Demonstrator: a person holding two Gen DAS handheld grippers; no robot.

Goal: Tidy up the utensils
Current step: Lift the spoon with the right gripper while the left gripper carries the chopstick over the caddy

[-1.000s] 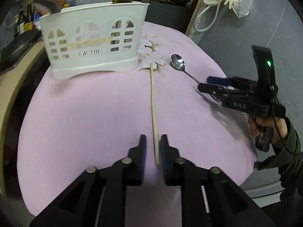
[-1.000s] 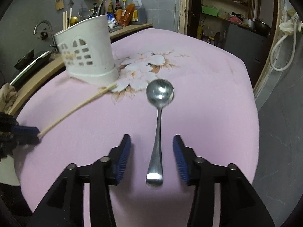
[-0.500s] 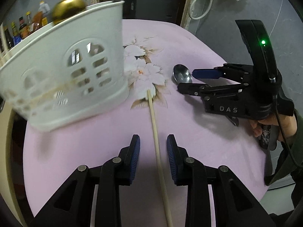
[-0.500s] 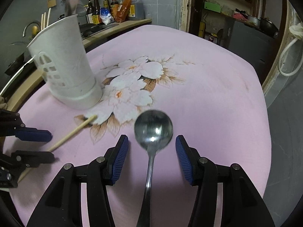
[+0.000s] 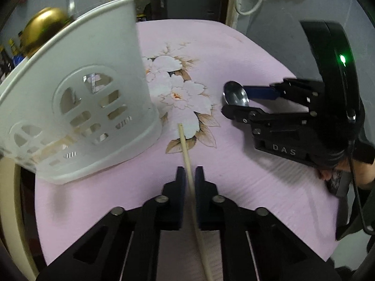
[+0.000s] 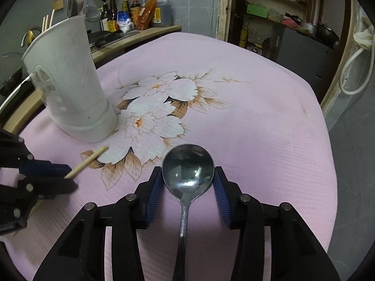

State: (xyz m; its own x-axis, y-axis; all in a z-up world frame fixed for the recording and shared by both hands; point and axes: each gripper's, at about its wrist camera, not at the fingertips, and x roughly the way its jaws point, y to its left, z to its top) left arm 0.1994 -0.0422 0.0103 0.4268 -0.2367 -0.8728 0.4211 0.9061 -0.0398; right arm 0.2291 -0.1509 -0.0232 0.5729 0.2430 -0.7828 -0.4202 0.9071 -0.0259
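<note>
A wooden chopstick (image 5: pixel 185 149) lies on the pink flowered tablecloth (image 5: pixel 246 53), its tip near the white slotted utensil holder (image 5: pixel 82 107). My left gripper (image 5: pixel 189 175) is shut on its shaft. In the right wrist view the same left gripper (image 6: pixel 68 178) shows at the left with the chopstick (image 6: pixel 89 161) sticking out. A steel spoon (image 6: pixel 187 171) lies bowl-forward on the cloth. My right gripper (image 6: pixel 187 178) is closing on the bowl, with its blue pads (image 6: pixel 157 187) against both sides. The left wrist view shows this right gripper (image 5: pixel 234 101) around the spoon (image 5: pixel 235 94).
The utensil holder (image 6: pixel 68 89) stands at the table's back left with a spoon and chopsticks (image 6: pixel 77 0) upright in it. A gold ladle (image 5: pixel 44 25) sits behind it. Bottles (image 6: pixel 136 14) line a counter beyond. A dark cabinet (image 6: pixel 304 53) stands past the far right edge.
My left gripper slid forward along the chopstick toward the holder, widened slightly, then shut on it. My right gripper moved up the spoon from handle to bowl and narrowed its jaws.
</note>
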